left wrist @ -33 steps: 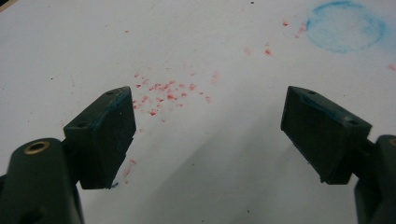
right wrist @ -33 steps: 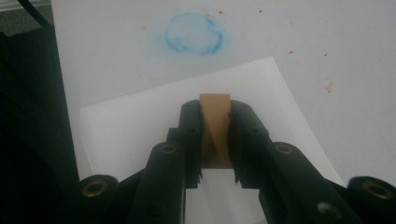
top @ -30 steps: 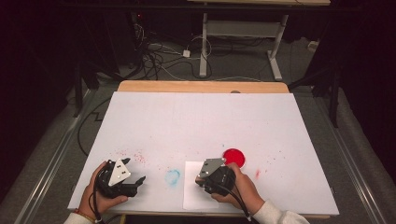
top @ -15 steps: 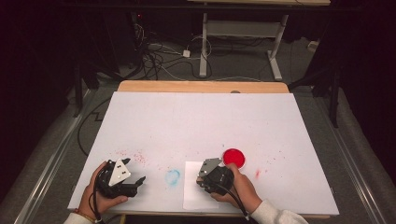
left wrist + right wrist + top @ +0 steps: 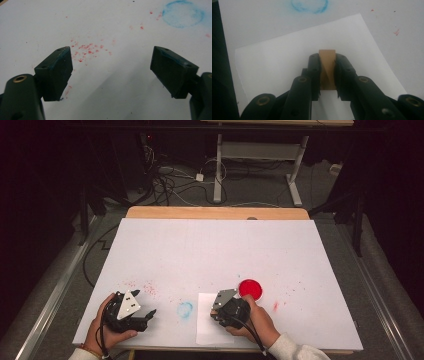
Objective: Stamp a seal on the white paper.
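Note:
My right gripper (image 5: 218, 313) rests low over a white paper sheet (image 5: 207, 330) near the table's front edge and points left. In the right gripper view its jaws (image 5: 327, 65) are shut on a small tan wooden block (image 5: 327, 58), which stands upright over the sheet (image 5: 274, 62). My left gripper (image 5: 145, 307) lies at the front left, held in a hand. Its jaws (image 5: 112, 67) stand wide open over bare white table with nothing between them. A red round disc (image 5: 250, 289) lies just behind the right hand.
A blue ring stain (image 5: 185, 309) marks the table between the two grippers, seen also ahead of the left jaws (image 5: 183, 13) and beyond the sheet (image 5: 309, 5). Red specks (image 5: 87, 50) dot the white tabletop (image 5: 215, 250). Cables and desk legs lie on the floor behind.

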`<control>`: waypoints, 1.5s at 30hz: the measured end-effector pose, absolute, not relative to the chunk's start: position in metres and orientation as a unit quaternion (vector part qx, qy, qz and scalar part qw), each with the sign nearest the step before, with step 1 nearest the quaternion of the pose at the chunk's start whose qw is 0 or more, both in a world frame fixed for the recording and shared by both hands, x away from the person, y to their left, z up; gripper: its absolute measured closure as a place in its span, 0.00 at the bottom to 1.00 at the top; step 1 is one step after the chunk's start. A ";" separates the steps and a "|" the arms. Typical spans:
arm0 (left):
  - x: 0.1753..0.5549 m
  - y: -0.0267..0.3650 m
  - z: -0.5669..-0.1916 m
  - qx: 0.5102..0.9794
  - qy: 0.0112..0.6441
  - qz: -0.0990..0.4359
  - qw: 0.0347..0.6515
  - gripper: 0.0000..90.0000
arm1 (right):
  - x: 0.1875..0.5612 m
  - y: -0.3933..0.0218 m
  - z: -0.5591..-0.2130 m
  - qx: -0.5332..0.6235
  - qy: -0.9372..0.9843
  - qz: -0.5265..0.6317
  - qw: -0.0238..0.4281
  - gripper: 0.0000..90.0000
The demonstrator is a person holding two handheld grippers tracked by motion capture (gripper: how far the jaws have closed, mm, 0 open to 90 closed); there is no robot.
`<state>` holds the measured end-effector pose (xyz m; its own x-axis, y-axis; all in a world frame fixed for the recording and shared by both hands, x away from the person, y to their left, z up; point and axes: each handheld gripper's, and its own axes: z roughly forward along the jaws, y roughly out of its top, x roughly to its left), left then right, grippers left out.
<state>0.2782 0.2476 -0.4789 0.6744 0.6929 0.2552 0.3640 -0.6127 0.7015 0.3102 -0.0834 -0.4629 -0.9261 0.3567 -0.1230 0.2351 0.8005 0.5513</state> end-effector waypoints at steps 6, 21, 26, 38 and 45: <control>0.278 0.248 -0.479 0.859 0.309 0.261 0.315 0.19 | 0.312 -0.086 -0.463 0.165 0.941 0.278 0.102 0.85; 0.279 0.247 -0.480 0.860 0.309 0.259 0.313 0.19 | 0.312 -0.085 -0.464 0.164 0.941 0.279 0.101 0.85; 0.279 0.247 -0.480 0.860 0.308 0.259 0.314 0.20 | 0.311 -0.085 -0.464 0.163 0.940 0.280 0.104 0.85; 0.279 0.246 -0.481 0.860 0.308 0.258 0.313 0.20 | 0.311 -0.085 -0.464 0.160 0.941 0.279 0.106 0.85; 0.280 0.248 -0.482 0.859 0.314 0.255 0.314 0.20 | 0.313 -0.084 -0.464 0.161 0.942 0.277 0.103 0.85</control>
<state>0.2799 0.2481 -0.4819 0.6733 0.6990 0.2409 0.3785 -0.6058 0.6999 0.3126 -0.0845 -0.4639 -0.9270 0.3600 -0.1052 0.2456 0.7945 0.5553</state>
